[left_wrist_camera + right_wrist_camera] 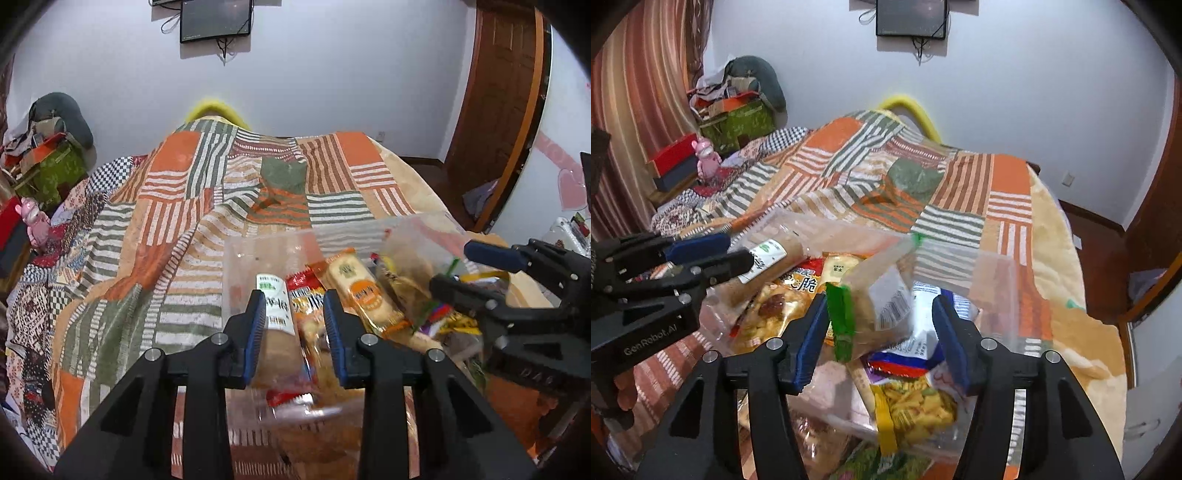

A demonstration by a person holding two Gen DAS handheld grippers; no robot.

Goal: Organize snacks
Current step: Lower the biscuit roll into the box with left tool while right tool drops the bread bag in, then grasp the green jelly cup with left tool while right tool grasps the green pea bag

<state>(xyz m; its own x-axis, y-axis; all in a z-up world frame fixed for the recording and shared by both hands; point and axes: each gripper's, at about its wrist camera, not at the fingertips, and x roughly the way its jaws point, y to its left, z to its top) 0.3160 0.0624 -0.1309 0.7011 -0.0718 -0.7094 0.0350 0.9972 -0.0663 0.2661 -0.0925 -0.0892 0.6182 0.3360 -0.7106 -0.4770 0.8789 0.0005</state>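
A clear plastic bin point(266, 247) full of snack packets stands on the bed. My left gripper point(295, 325) is open above it, with a tan roll with a white and green label point(275, 306) and a red packet point(308, 295) between its fingers, not clamped. An orange cracker pack point(364, 291) lies to the right. In the right wrist view my right gripper point(882, 332) is open over the bin point(1001, 280); a green-edged clear bag point(875, 299) sits blurred between its fingers. The left gripper point(713, 254) shows at the left by the tan roll point(768, 258).
The patchwork orange, green and white blanket point(207, 206) covers the bed. Boxes, a pink toy point(707, 157) and clutter stand at the far left. A wooden door point(498, 110) is at the right. A dark screen point(910, 16) hangs on the wall.
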